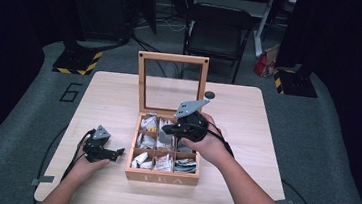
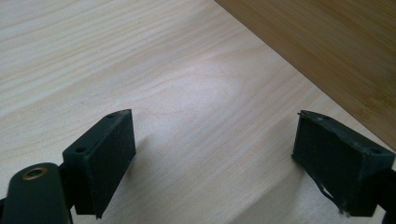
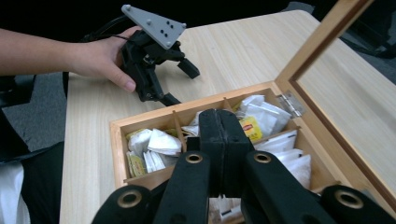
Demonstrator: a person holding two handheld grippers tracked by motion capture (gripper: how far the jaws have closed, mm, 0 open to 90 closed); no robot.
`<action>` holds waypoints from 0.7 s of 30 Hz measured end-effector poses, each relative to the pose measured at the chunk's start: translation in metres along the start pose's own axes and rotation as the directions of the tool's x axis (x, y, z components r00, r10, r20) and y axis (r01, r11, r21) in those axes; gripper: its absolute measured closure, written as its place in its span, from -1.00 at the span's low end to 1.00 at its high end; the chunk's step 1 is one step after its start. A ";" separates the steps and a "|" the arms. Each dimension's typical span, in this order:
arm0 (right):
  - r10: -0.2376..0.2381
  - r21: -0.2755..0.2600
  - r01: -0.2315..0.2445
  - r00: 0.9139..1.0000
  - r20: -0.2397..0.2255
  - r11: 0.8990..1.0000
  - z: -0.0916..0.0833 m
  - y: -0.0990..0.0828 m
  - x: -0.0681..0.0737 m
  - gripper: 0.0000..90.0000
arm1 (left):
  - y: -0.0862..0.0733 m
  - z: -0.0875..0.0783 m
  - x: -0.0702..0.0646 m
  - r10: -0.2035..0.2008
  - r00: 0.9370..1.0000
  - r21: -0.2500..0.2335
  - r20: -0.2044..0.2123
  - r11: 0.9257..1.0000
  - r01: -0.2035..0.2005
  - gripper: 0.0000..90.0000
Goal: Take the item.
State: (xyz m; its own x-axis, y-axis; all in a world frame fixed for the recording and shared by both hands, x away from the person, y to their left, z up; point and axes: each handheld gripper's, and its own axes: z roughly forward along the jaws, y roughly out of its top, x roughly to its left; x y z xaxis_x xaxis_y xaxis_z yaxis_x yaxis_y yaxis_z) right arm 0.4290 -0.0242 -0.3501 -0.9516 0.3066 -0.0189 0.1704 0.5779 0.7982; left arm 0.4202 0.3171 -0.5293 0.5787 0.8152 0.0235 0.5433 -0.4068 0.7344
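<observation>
The right tongs (image 1: 169, 129) hover over the middle of the open tea box (image 1: 161, 178), their jaws pressed flat together; in the right gripper view (image 3: 220, 122) the two black jaws meet along their whole length with no gap, and whether anything thin is pinched between them cannot be told. The left tongs (image 1: 118, 152) rest low on the bench (image 1: 115, 90) just left of the box, jaws spread wide apart with nothing between them; the left gripper view (image 2: 212, 140) shows bare pale wood in the gap and the box's darker side wall (image 2: 327, 51) at the upper right. The left hand (image 1: 86, 166) grips its tool near the left near corner of the bench, and the right hand (image 1: 210, 145) holds the other over the box's right side. The box stands at the middle of the bench, toward the near edge, with "TEA" on its near wall, and is divided into small compartments stuffed with white and coloured tea packets (image 3: 161, 142). Its glass-paned lid (image 1: 171, 83) stands upright at the far side, hinged (image 3: 290, 103) to the back wall. A small dark round object (image 1: 210, 95) lies on the bench just right of the lid. Beyond the bench stands a black folding chair (image 1: 217, 32).
</observation>
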 end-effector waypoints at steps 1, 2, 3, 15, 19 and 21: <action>0.000 0.000 0.000 1.000 0.000 1.000 0.000 0.000 0.000 1.00 | 0.000 0.000 0.000 0.000 1.000 0.000 0.000 1.000 0.000 -0.72; 0.000 -0.007 0.000 1.000 0.006 1.000 -0.002 -0.001 -0.002 1.00 | 0.000 0.000 0.000 0.000 1.000 0.000 0.000 1.000 0.000 -0.72; 0.003 -0.010 -0.003 1.000 0.014 1.000 -0.005 -0.002 -0.003 1.00 | 0.000 0.000 0.000 0.000 1.000 0.000 0.000 1.000 0.000 -0.72; 0.040 -0.014 -0.039 0.997 0.068 0.999 -0.025 -0.011 -0.016 1.00 | 0.000 0.000 0.000 0.000 1.000 0.000 0.000 1.000 0.000 -0.72; 0.046 -0.015 -0.045 0.995 0.083 0.999 -0.030 -0.013 -0.019 1.00 | 0.000 0.000 0.000 0.000 1.000 -0.001 -0.001 1.000 0.000 -0.72; 0.051 -0.012 -0.050 0.995 0.091 0.999 -0.032 -0.014 -0.020 1.00 | 0.000 0.000 0.000 0.000 1.000 -0.002 -0.001 1.000 0.000 -0.72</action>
State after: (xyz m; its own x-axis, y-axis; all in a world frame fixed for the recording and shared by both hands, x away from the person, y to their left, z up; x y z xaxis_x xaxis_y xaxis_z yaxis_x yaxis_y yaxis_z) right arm 0.4377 -0.0628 -0.3411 -0.9144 0.4036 -0.0328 0.2151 0.5527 0.8051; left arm 0.4202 0.3170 -0.5294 0.5781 0.8156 0.0244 0.5422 -0.4064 0.7355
